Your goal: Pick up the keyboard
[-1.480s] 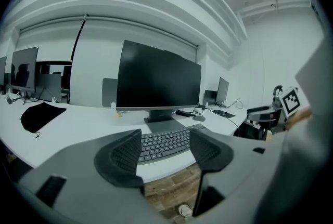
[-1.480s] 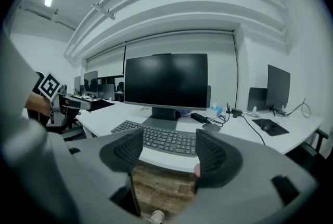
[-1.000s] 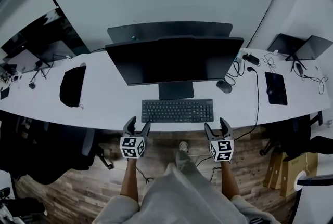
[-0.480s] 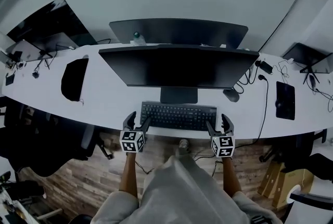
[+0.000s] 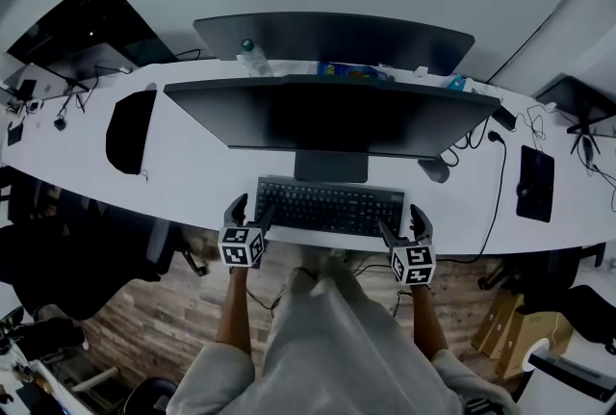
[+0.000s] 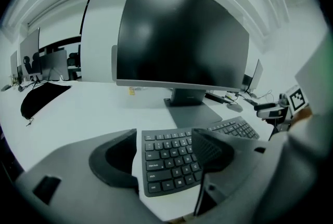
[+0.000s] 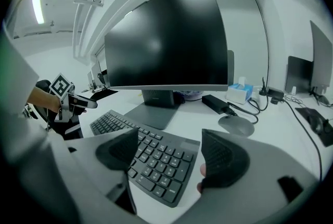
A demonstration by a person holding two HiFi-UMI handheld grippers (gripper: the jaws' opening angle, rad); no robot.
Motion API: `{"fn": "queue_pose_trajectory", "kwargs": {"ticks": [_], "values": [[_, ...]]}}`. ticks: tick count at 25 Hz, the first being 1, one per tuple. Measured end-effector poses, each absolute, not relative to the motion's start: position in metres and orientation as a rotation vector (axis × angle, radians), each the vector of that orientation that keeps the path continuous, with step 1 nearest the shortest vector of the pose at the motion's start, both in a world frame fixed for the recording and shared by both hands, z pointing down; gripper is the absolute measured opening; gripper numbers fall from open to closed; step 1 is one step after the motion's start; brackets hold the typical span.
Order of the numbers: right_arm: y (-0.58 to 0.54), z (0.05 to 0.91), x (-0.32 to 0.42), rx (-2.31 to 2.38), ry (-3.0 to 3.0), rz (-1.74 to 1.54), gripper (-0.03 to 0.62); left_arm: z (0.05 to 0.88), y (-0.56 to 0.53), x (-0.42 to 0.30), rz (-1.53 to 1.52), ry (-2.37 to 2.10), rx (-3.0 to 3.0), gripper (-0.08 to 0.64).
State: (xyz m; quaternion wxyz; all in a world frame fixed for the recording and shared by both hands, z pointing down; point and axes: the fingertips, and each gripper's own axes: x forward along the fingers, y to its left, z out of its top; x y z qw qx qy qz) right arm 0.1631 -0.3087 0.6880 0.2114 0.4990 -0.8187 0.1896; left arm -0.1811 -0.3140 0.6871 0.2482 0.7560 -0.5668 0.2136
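Note:
A black keyboard [image 5: 330,207] lies flat on the white desk [image 5: 202,182], just in front of the monitor's foot. My left gripper [image 5: 252,209] is at its front left corner, my right gripper [image 5: 401,220] at its front right corner. In the left gripper view the keyboard's left end [image 6: 169,163] shows between the jaws of the left gripper [image 6: 166,151]. These jaws are opening and no pad touches the keyboard. In the right gripper view the right end [image 7: 156,163] lies between the jaws of the right gripper [image 7: 171,155], also opening and clear of it.
A wide dark monitor [image 5: 332,119] stands right behind the keyboard, its foot [image 6: 195,114] close to the far edge. A grey mouse [image 5: 435,170], a power brick [image 7: 216,103] and cables lie to the right, a black pouch [image 5: 130,129] far left. The desk's front edge runs beneath both grippers.
Both grippers have moved forward and down from in front of the desk edge to the keyboard's two front corners. Their jaws stand a little wider.

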Motion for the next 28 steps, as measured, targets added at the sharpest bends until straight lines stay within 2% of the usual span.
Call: {"fn": "queue_pose_trajectory", "kwargs": {"ticks": [5, 28], "values": [[-0.308, 0.706, 0.161, 1.37, -2.244, 0.591, 0.39, 0.706, -0.322, -0.186, 0.614, -1.505, 2.042, 0.308], [-0.312, 0.733, 0.155, 1.452, -2.088, 0.675, 0.388, 0.76, -0.366, -0.183, 0.596, -1.314, 2.001, 0.31]]}}
